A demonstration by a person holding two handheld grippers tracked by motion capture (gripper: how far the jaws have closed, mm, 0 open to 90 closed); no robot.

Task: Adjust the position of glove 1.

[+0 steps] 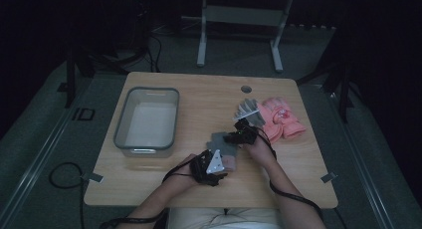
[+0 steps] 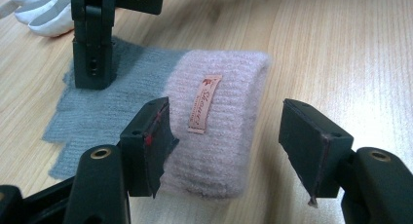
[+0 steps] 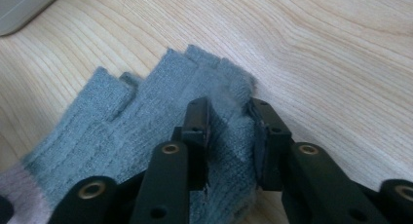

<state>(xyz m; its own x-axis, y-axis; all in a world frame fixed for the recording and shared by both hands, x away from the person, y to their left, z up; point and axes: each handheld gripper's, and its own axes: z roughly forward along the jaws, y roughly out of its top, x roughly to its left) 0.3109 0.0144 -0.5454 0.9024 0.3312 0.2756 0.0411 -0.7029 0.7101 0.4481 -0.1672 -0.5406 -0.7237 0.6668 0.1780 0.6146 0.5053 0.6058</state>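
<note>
Fingers of the right gripper (image 3: 229,136) pinch the grey glove (image 3: 141,126); bin (image 1: 123,120) holds nothing.

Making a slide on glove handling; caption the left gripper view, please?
Left gripper open around the pink cuff of a grey fingerless glove on the table.

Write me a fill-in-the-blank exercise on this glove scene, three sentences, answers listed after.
1. The right gripper pinches the edge of the glove's ______ finger end.
2. The left gripper has its jaws open around the glove's ______ cuff, which bears a small label.
3. The grey bin on the table holds ______ gloves.

Missing words: grey; pink; no
</note>
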